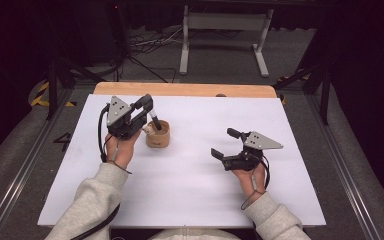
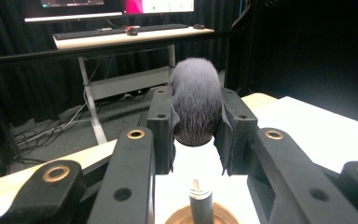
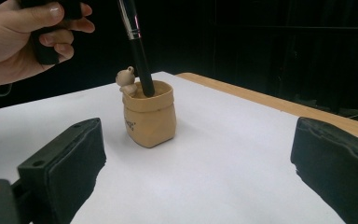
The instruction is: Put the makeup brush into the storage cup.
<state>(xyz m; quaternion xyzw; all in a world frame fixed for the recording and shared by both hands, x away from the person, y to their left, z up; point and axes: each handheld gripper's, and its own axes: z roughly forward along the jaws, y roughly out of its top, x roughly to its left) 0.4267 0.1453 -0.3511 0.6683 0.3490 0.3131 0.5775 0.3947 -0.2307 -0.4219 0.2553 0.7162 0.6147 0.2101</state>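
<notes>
A makeup brush stands with its black handle in a small tan cup left of the table's middle. My left gripper hovers over the cup, shut on the brush. In the left gripper view the jaws squeeze the fluffy grey bristle head from both sides, and the handle's ferrule drops toward the cup's rim. My right gripper rests open on the right half of the table, with nothing between its fingers. The right gripper view faces the cup and the handle leaning inside it.
A little bear figure perches on the cup's rim. The white table top ends in a wooden strip at the far edge. Beyond it stand a metal desk frame and loose floor cables.
</notes>
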